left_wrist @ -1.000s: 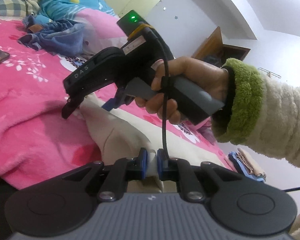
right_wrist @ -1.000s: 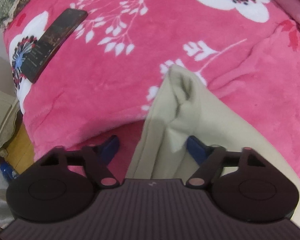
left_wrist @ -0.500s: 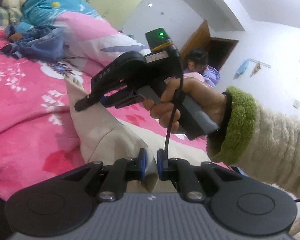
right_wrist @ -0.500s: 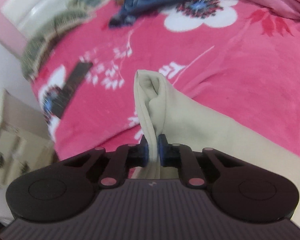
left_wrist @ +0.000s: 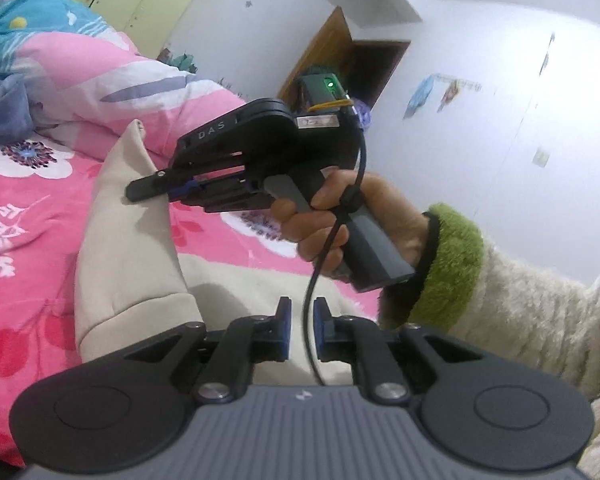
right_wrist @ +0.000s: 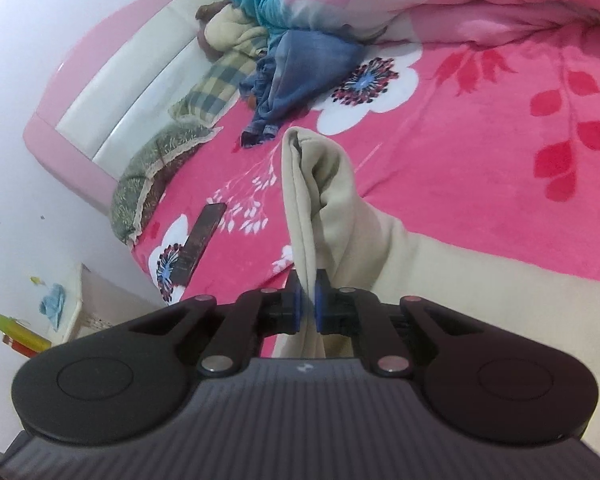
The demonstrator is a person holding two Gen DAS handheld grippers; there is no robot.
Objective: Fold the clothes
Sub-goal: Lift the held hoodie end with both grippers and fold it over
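A beige garment [right_wrist: 340, 216] lies on the pink flowered blanket [right_wrist: 500, 160], with one end pulled up into a peak. My right gripper [right_wrist: 308, 312] is shut on a fold of that raised end. From the left wrist view the right gripper [left_wrist: 156, 188] shows side-on, pinching the garment's [left_wrist: 128, 240] edge, held by a hand [left_wrist: 340, 216] in a cream sleeve with a green cuff. My left gripper [left_wrist: 303, 328] is shut on another part of the beige garment, with a black cable hanging in front of its fingers.
A dark phone [right_wrist: 200, 240] lies on the blanket left of the garment. Crumpled denim clothes [right_wrist: 300, 76] and pillows [right_wrist: 156, 176] sit near the pink headboard [right_wrist: 100, 92]. A rolled quilt [left_wrist: 100, 72] lies behind. A small nightstand [right_wrist: 100, 300] stands beside the bed.
The right gripper went from open around the fold to shut on it. Both grippers then rose, drawing the beige garment's end up off the blanket.
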